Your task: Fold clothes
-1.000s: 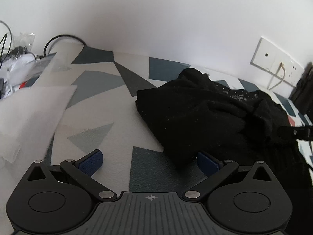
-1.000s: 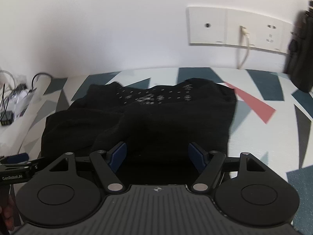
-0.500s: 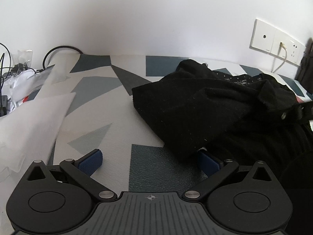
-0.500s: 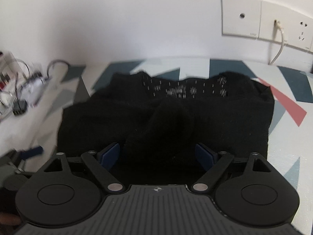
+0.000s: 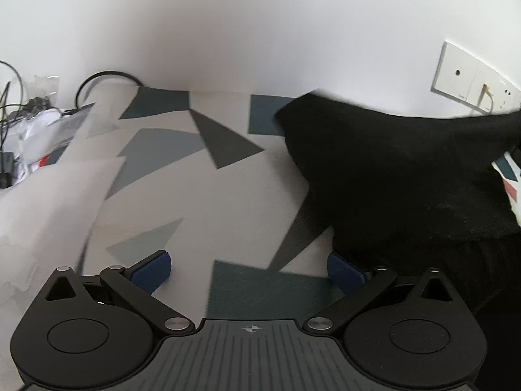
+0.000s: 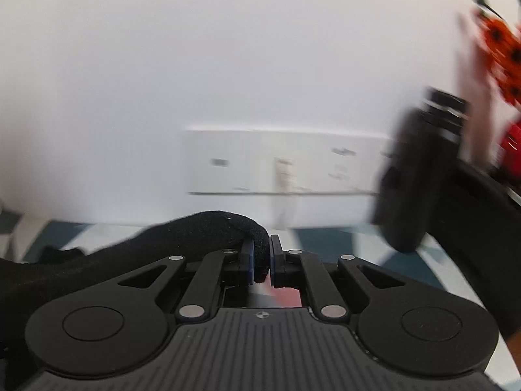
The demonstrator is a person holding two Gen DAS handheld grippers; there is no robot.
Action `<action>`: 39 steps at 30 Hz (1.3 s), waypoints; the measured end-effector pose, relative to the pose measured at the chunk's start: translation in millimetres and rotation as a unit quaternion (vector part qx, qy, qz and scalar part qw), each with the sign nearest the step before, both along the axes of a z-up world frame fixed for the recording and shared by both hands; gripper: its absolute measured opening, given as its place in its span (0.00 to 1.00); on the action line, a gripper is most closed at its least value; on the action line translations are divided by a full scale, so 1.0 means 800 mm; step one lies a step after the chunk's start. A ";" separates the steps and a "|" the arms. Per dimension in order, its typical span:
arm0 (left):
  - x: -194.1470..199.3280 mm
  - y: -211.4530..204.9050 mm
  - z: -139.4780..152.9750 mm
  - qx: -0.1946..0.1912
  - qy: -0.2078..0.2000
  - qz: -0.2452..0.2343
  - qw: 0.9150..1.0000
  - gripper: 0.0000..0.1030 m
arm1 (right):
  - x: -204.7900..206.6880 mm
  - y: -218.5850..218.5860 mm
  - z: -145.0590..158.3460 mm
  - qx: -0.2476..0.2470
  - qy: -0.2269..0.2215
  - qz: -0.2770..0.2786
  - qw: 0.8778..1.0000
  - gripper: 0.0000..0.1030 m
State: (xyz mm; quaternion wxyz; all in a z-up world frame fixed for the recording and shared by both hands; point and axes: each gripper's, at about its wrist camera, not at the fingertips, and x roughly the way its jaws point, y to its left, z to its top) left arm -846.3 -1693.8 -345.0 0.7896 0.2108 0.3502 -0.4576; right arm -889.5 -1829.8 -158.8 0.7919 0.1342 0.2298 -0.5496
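Right gripper point(image 6: 261, 258): clenched on a fold of the black garment point(image 6: 202, 231), frame centre.
Left gripper point(image 5: 249, 268): spread wide, nothing held.
Garment: raised at right of left view, over the table point(image 5: 228, 195).
Advice: the hem is best pinched by the left gripper before the cloth is laid flat.

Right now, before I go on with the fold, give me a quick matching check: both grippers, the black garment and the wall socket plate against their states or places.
1. left gripper
2. right gripper
3. black garment
4. wall socket plate

a. pinched at one edge, lifted
b. open, over the patterned table
c. on the white wall
d. shut on fabric

Pairs: 1-b, 2-d, 3-a, 4-c
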 end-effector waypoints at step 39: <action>-0.008 -0.014 0.029 0.012 -0.134 0.003 0.991 0.96 | -0.121 -0.046 -0.028 0.155 -0.062 -0.117 0.979 0.53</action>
